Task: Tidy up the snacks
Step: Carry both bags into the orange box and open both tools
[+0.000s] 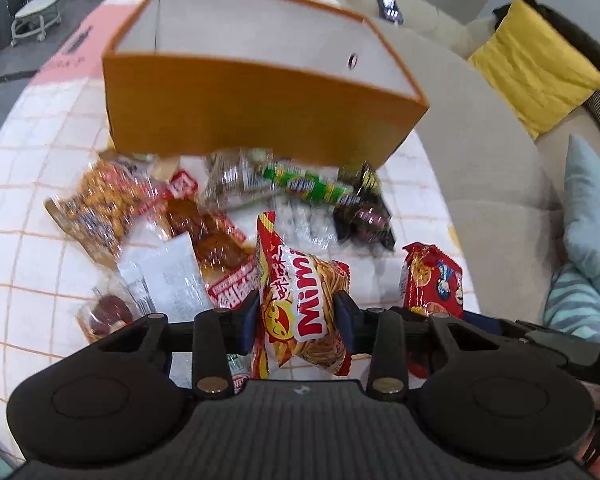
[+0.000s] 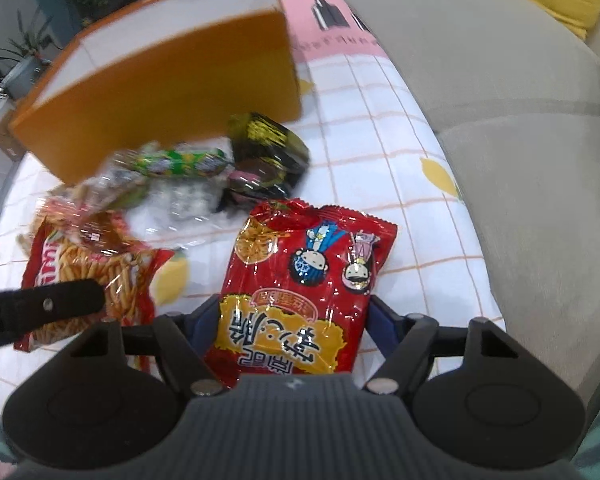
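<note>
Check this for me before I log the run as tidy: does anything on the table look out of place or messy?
Yes. The snack packets lie strewn in an overlapping heap on the tablecloth beside the orange box, which looks empty inside.

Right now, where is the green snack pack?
In both wrist views the green snack pack lies on the checked cloth just in front of the orange box, beside the black packet.

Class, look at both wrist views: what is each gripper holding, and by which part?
Left gripper: the red Mimi noodle-snack packet, pinched across its middle. Right gripper: the red foil packet with cartoon figures, gripped by its side edges at the near end.
</note>
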`<action>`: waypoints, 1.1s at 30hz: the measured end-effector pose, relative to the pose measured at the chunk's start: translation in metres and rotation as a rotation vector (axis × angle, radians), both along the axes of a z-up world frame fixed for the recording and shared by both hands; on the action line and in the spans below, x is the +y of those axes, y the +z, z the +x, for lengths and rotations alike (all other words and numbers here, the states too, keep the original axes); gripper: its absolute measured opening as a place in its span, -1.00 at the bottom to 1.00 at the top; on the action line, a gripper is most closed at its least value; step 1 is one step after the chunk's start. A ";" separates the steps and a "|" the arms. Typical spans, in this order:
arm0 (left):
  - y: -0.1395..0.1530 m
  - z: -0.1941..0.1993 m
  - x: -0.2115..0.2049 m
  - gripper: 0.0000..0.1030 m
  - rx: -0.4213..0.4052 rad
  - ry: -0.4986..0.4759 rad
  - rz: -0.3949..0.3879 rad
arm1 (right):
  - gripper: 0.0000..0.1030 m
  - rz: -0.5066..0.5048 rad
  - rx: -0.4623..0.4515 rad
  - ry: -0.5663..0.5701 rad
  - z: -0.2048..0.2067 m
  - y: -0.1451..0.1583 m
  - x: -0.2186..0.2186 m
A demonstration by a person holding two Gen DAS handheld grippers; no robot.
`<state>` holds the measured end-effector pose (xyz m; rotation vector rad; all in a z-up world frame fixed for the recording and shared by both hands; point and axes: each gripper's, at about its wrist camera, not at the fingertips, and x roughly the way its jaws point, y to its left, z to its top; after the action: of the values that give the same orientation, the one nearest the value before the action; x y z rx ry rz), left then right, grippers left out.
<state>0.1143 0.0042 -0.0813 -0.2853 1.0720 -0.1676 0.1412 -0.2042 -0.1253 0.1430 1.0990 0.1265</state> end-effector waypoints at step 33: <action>0.114 0.160 0.063 -0.17 -0.091 -0.047 0.143 | 0.40 0.093 -0.237 0.380 0.177 0.144 0.070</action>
<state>0.2745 0.0669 0.0323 -0.1227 0.9954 -0.1444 0.3178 -0.1344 0.0192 -0.0001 0.8740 0.5225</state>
